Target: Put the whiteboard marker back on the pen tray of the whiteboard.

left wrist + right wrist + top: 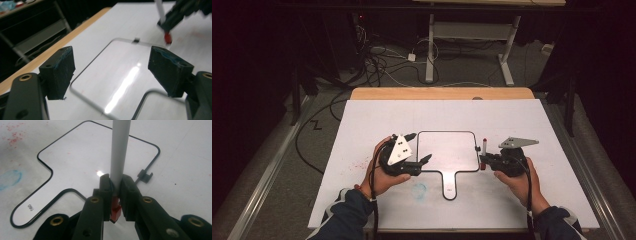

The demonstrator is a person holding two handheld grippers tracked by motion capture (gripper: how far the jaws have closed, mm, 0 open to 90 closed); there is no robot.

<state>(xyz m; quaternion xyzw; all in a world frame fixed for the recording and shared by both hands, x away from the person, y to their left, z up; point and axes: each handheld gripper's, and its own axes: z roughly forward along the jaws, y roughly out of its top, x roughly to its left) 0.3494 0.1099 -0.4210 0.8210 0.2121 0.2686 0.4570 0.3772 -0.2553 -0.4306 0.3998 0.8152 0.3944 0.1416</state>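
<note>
The slim white marker pen with a red cap (pixel 120 150) is cut off at the top of the right gripper view; its long axis runs away from the camera; the right gripper (pixel 115 192) is clamped on it, beside the black-edged paddle-shaped whiteboard (pixel 447 150); the left gripper (pixel 112 72) stands apart, holding nothing.

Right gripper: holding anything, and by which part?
Yes. The right gripper is shut on the white marker, pinching its lower barrel just above the red end. Left gripper holds nothing.
</note>
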